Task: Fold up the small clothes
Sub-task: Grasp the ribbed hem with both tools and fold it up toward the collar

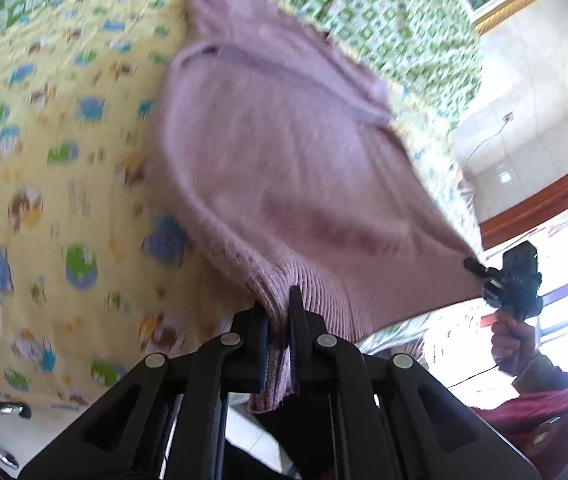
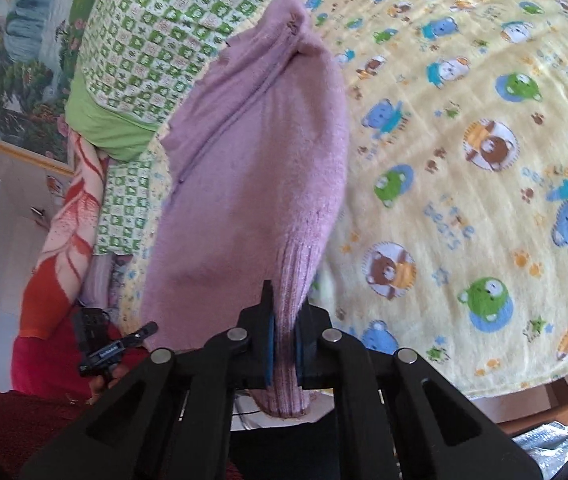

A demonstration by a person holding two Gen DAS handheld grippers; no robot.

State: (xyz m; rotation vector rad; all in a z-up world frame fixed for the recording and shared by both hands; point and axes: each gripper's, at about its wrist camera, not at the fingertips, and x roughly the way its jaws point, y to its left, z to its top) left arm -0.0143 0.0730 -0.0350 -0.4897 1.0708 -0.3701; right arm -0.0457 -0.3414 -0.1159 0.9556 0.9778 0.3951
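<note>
A small lilac knitted sweater (image 1: pixel 284 152) hangs stretched over a yellow bear-print blanket (image 1: pixel 52 160). My left gripper (image 1: pixel 280 320) is shut on one corner of its ribbed hem. My right gripper (image 2: pixel 285 324) is shut on the other hem corner, and the sweater (image 2: pixel 260 160) runs away from it toward the far end, which lies on the blanket (image 2: pixel 463 140). In the left wrist view the right gripper (image 1: pixel 473 265) shows at the right edge, pinching the hem. In the right wrist view the left gripper (image 2: pixel 146 330) shows at the lower left.
A green checked quilt (image 1: pixel 383 12) lies at the far side of the bed. An orange and red blanket (image 2: pixel 64 240) is bunched at the left. A framed picture (image 2: pixel 24 60) hangs on the wall. A wooden chair (image 2: pixel 563 404) stands at the blanket's near edge.
</note>
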